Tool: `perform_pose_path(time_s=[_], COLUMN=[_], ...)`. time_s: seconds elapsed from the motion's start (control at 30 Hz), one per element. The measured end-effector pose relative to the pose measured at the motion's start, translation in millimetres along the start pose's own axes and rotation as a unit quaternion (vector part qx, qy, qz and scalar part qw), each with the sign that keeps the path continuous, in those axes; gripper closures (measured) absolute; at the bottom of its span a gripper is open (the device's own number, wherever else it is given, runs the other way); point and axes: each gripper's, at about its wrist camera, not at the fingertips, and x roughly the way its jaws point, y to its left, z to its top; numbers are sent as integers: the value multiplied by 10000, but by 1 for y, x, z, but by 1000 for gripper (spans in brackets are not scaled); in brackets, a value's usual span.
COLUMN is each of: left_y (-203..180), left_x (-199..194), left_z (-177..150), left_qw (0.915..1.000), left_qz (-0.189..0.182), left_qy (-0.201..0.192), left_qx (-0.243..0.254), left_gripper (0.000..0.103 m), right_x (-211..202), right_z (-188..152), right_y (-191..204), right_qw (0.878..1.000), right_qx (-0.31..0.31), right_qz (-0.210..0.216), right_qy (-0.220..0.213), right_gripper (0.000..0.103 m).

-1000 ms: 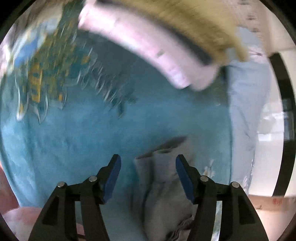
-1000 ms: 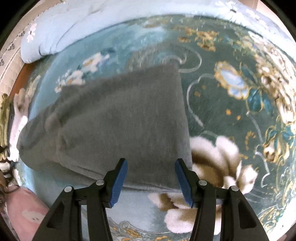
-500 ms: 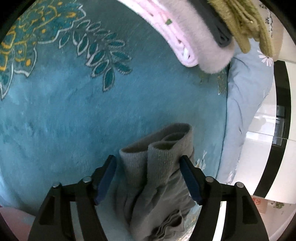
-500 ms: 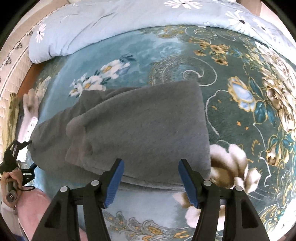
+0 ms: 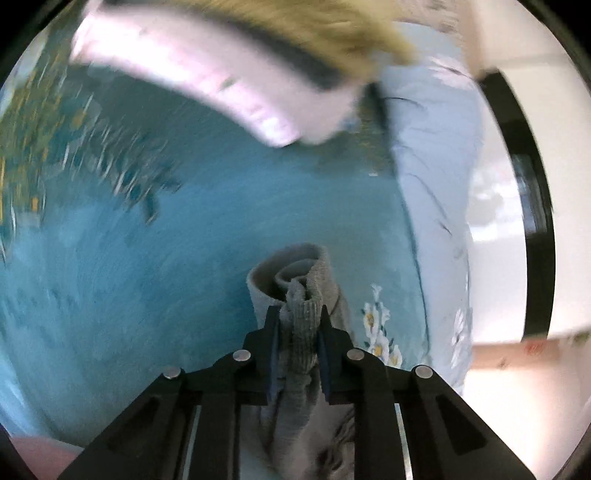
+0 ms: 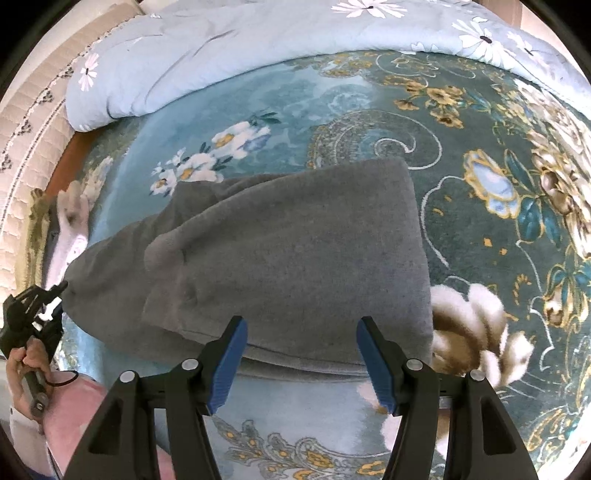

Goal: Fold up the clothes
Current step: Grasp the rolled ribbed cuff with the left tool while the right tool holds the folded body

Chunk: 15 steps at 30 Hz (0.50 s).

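Observation:
A grey fleece garment point(image 6: 288, 254) lies folded on the teal floral blanket point(image 6: 480, 155), its narrow end to the left. My left gripper point(image 5: 298, 328) is shut on the garment's ribbed cuff end point(image 5: 301, 291); it also shows in the right wrist view point(image 6: 44, 299), at the garment's left tip. My right gripper point(image 6: 300, 339) is open and empty, hovering just above the garment's near edge.
A stack of folded clothes, pink point(image 5: 207, 81) under dark and mustard layers point(image 5: 325, 33), lies beyond the left gripper, blurred. A light blue daisy-print quilt point(image 6: 229, 51) runs along the blanket's far edge. A bed edge and window frame point(image 5: 535, 206) show at right.
My left gripper has closed on the grey cuff end, which was between its open fingers half a second ago. The right gripper stays open and has drawn slightly back from the garment.

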Motion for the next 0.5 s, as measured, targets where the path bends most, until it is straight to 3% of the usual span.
perform_pose_path(time_s=[0.17, 0.3, 0.5], left_y=[-49, -89, -193], left_x=[-11, -20, -30], left_z=[-13, -24, -73], left_qw=[9966, 9888, 9589], left_qz=[-37, -82, -511], left_qy=[-107, -191, -200], left_qx=[822, 1477, 2784], left_gripper=[86, 87, 87], right_x=[7, 11, 1], right_z=[-4, -5, 1], right_y=[-18, -34, -59], right_qw=[9996, 9990, 9969], right_qx=[228, 391, 677], right_qz=[168, 207, 372], right_qy=[30, 52, -171], right_gripper=[38, 38, 38])
